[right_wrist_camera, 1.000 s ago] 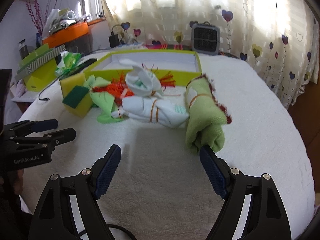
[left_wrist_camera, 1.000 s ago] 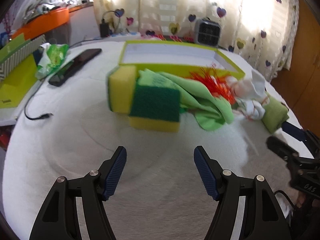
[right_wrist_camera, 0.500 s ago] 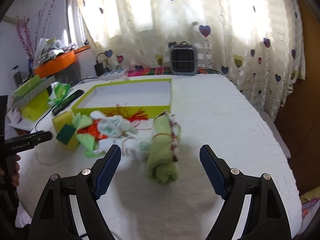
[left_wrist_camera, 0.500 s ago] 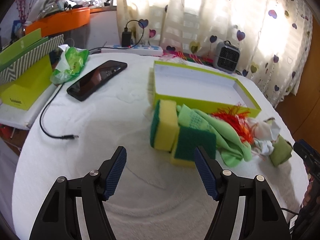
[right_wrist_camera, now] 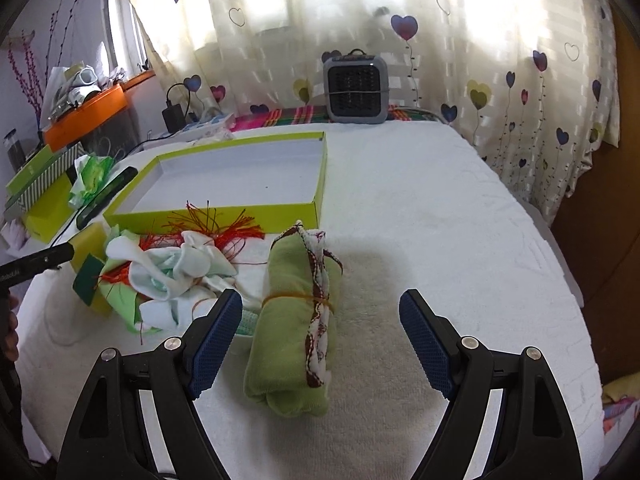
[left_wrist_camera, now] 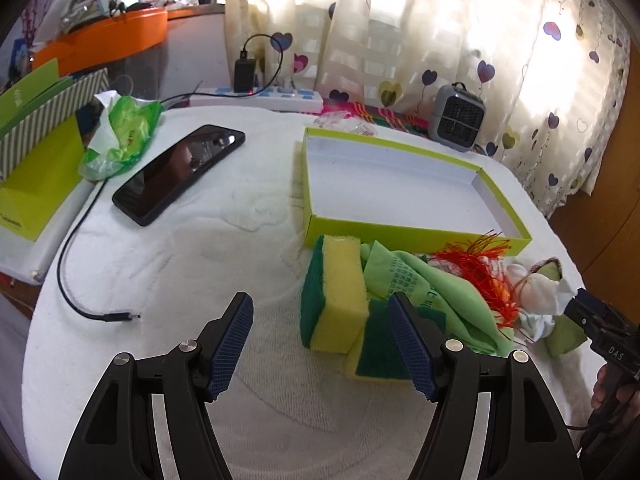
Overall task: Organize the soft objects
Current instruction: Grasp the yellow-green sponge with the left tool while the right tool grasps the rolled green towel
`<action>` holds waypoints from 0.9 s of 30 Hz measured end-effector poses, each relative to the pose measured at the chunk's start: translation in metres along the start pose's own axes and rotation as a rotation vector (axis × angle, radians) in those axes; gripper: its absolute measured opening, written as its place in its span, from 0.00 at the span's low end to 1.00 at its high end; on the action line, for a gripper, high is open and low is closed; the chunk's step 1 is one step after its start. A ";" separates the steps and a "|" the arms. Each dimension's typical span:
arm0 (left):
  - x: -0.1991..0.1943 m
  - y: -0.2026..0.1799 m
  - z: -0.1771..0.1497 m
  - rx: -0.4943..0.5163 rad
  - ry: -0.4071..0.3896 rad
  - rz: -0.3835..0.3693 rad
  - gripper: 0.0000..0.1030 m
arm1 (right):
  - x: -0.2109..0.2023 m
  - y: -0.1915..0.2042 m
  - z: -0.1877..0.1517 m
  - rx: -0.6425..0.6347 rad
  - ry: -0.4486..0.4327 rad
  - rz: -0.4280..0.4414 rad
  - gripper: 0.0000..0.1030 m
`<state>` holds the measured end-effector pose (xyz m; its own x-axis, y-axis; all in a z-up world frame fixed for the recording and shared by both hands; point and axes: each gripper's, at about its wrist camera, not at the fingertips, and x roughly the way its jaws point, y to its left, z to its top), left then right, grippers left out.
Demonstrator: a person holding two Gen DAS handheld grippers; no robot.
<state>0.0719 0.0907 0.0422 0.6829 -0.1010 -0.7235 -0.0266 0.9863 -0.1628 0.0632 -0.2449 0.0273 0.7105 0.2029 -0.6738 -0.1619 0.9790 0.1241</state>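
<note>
A shallow lime-green box (left_wrist_camera: pixel 404 236) (right_wrist_camera: pixel 224 210) lies empty on the white cloth. In front of it sits a heap: an upright yellow-and-green sponge (left_wrist_camera: pixel 338 294), a second sponge (left_wrist_camera: pixel 378 354) lying flat, a light green cloth (left_wrist_camera: pixel 436 292), an orange tassel (left_wrist_camera: pixel 476 264) (right_wrist_camera: pixel 224 226), and white socks (left_wrist_camera: pixel 536 296) (right_wrist_camera: pixel 172 276). A rolled green towel (right_wrist_camera: pixel 296 320), bound with a rubber band, lies nearest the right gripper (right_wrist_camera: pixel 320 340), which is open just in front of the roll. The left gripper (left_wrist_camera: pixel 322 338) is open, holding nothing, with the sponges beyond its right finger.
A black phone (left_wrist_camera: pixel 180 172), a cable (left_wrist_camera: pixel 76 280) and a green wrapper (left_wrist_camera: pixel 120 136) lie to the left. Green boxes (left_wrist_camera: pixel 32 152) and an orange tray (left_wrist_camera: pixel 100 44) stand beyond the table's left edge. A power strip (left_wrist_camera: pixel 260 96) and a small grey heater (right_wrist_camera: pixel 356 88) sit at the back.
Both grippers have pulled back and risen, so the heap and box look farther off. The left view has swung left, bringing phone and cable into view. Both stay open.
</note>
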 end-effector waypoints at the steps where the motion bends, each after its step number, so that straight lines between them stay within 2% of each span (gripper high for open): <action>1: 0.002 0.001 0.000 0.000 0.001 0.004 0.68 | 0.002 -0.001 0.001 0.003 0.005 0.002 0.79; 12: 0.023 0.012 0.009 -0.034 0.026 0.020 0.66 | 0.023 -0.012 0.003 0.059 0.072 0.051 0.78; 15: 0.029 0.013 0.008 -0.040 0.048 0.017 0.58 | 0.025 -0.012 0.004 0.061 0.080 0.064 0.73; 17: 0.030 0.012 0.008 -0.038 0.052 0.015 0.56 | 0.026 -0.009 0.004 0.051 0.085 0.076 0.67; 22: 0.031 0.010 0.009 -0.034 0.051 0.011 0.46 | 0.027 -0.004 0.004 0.032 0.086 0.093 0.55; 27: 0.029 0.008 0.009 -0.032 0.043 0.005 0.34 | 0.027 -0.004 0.004 0.034 0.087 0.119 0.47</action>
<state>0.0985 0.0973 0.0260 0.6504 -0.1022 -0.7527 -0.0541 0.9822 -0.1801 0.0860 -0.2433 0.0112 0.6251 0.3164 -0.7135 -0.2170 0.9486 0.2305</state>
